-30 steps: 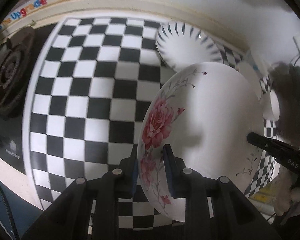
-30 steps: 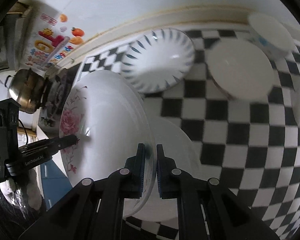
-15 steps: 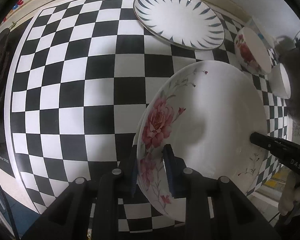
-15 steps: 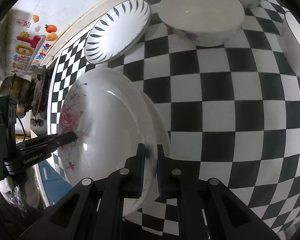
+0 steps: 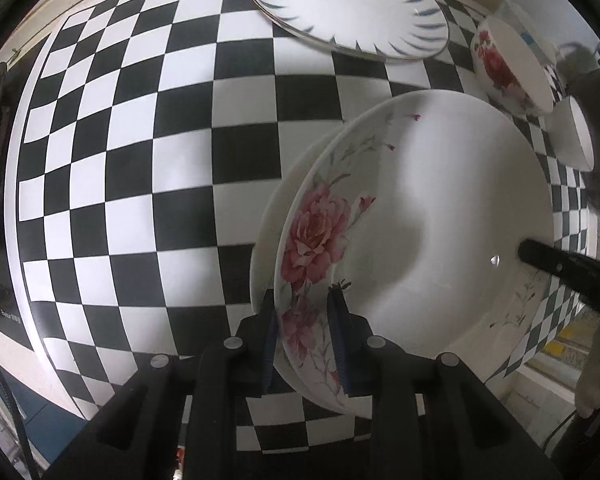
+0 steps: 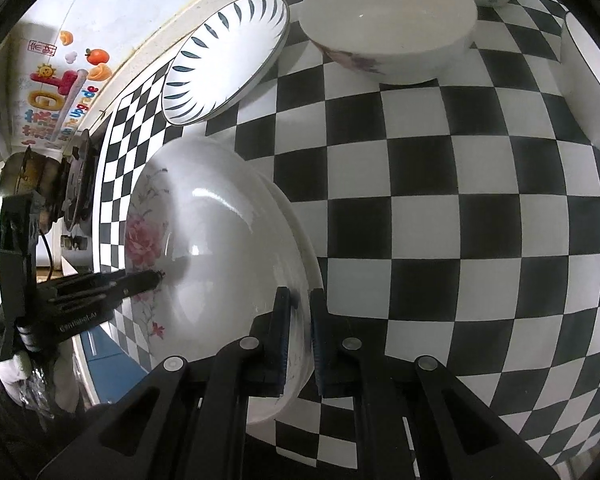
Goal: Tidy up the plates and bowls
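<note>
Rose-patterned plate (image 5: 440,216), tilted above the checkered desk (image 5: 140,160): left gripper (image 5: 302,320) and right gripper (image 6: 298,320) each clench opposite rims. Blue-streaked plate (image 6: 224,60) and white bowl (image 6: 392,28) rest beyond, near the wall.

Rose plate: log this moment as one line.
left tongs: shut on rose plate rim | right tongs: shut on opposite rim | plate: tilted over checkered counter | blue-leaf plate: behind
</note>
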The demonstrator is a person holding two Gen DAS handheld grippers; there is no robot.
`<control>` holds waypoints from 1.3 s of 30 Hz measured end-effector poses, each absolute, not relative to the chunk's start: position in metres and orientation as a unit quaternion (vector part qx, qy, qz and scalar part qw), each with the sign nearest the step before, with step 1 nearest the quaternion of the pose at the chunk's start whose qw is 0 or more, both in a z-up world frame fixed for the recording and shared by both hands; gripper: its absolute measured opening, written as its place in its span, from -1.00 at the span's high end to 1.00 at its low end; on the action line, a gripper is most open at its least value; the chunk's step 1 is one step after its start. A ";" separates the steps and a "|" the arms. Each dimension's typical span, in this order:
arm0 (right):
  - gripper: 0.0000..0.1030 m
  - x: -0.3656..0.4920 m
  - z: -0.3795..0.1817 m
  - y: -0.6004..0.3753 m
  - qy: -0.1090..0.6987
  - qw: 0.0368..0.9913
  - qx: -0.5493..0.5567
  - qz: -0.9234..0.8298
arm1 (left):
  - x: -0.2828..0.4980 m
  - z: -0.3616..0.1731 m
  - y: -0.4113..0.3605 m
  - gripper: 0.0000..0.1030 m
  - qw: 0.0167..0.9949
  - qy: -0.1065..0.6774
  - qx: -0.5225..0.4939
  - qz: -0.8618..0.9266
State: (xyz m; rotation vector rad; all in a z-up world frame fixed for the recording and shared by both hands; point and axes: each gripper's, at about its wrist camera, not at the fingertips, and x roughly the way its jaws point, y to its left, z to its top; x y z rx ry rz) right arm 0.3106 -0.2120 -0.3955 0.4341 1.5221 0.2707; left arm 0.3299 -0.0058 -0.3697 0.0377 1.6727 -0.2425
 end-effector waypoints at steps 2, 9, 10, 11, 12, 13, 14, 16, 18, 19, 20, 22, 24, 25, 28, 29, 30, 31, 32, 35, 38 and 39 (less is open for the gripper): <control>0.78 0.310 -0.396 -0.214 0.682 0.695 0.195 0.120 | 0.327 -0.368 -0.011 0.58 0.664 0.740 0.028 -0.105; 0.78 0.307 -0.398 -0.213 0.686 0.692 0.186 0.126 | 0.320 -0.368 -0.021 0.58 0.667 0.736 0.052 -0.100; 0.78 0.308 -0.398 -0.213 0.689 0.690 0.186 0.125 | 0.317 -0.368 -0.027 0.58 0.668 0.736 0.054 -0.098; 0.75 0.308 -0.399 -0.213 0.691 0.688 0.184 0.123 | 0.315 -0.368 -0.029 0.57 0.668 0.736 0.057 -0.096; 0.73 0.309 -0.400 -0.212 0.699 0.683 0.178 0.118 | 0.315 -0.366 -0.029 0.57 0.671 0.733 0.058 -0.095; 0.73 0.310 -0.399 -0.212 0.699 0.682 0.180 0.119 | 0.313 -0.366 -0.029 0.57 0.671 0.733 0.059 -0.094; 0.72 0.310 -0.398 -0.212 0.698 0.684 0.177 0.118 | 0.312 -0.366 -0.029 0.57 0.672 0.733 0.056 -0.092; 0.72 0.310 -0.396 -0.210 0.697 0.687 0.169 0.116 | 0.310 -0.365 -0.028 0.57 0.672 0.733 0.052 -0.089; 0.72 0.311 -0.396 -0.209 0.698 0.687 0.165 0.117 | 0.308 -0.363 -0.029 0.57 0.674 0.732 0.053 -0.083; 0.72 0.311 -0.397 -0.209 0.700 0.685 0.165 0.117 | 0.309 -0.360 -0.024 0.57 0.675 0.732 0.057 -0.079; 0.72 0.312 -0.397 -0.208 0.702 0.684 0.163 0.117 | 0.310 -0.357 -0.023 0.57 0.677 0.730 0.062 -0.073; 0.72 0.312 -0.395 -0.206 0.700 0.687 0.155 0.116 | 0.309 -0.356 -0.024 0.57 0.678 0.729 0.059 -0.071; 0.72 0.313 -0.395 -0.204 0.700 0.686 0.154 0.123 | 0.306 -0.358 -0.023 0.57 0.674 0.733 0.050 -0.071; 0.72 0.313 -0.394 -0.203 0.700 0.687 0.151 0.122 | 0.306 -0.358 -0.024 0.57 0.675 0.733 0.050 -0.070; 0.72 0.314 -0.395 -0.201 0.702 0.687 0.146 0.123 | 0.303 -0.359 -0.025 0.57 0.674 0.734 0.047 -0.068; 0.72 0.315 -0.395 -0.201 0.702 0.686 0.144 0.123 | 0.303 -0.358 -0.025 0.57 0.675 0.733 0.047 -0.067; 0.72 0.315 -0.395 -0.201 0.703 0.686 0.143 0.124 | 0.303 -0.358 -0.025 0.57 0.676 0.732 0.045 -0.066; 0.72 0.315 -0.396 -0.201 0.703 0.685 0.141 0.125 | 0.303 -0.357 -0.026 0.57 0.677 0.732 0.044 -0.066; 0.72 0.315 -0.396 -0.201 0.704 0.685 0.141 0.125 | 0.303 -0.357 -0.026 0.57 0.677 0.732 0.043 -0.066; 0.72 0.316 -0.395 -0.200 0.705 0.684 0.138 0.126 | 0.301 -0.358 -0.020 0.57 0.678 0.731 0.038 -0.066; 0.72 0.317 -0.395 -0.199 0.708 0.681 0.137 0.126 | 0.304 -0.348 -0.010 0.57 0.682 0.728 0.038 -0.062; 0.72 0.317 -0.394 -0.199 0.708 0.681 0.136 0.126 | 0.304 -0.344 -0.010 0.57 0.684 0.726 0.040 -0.060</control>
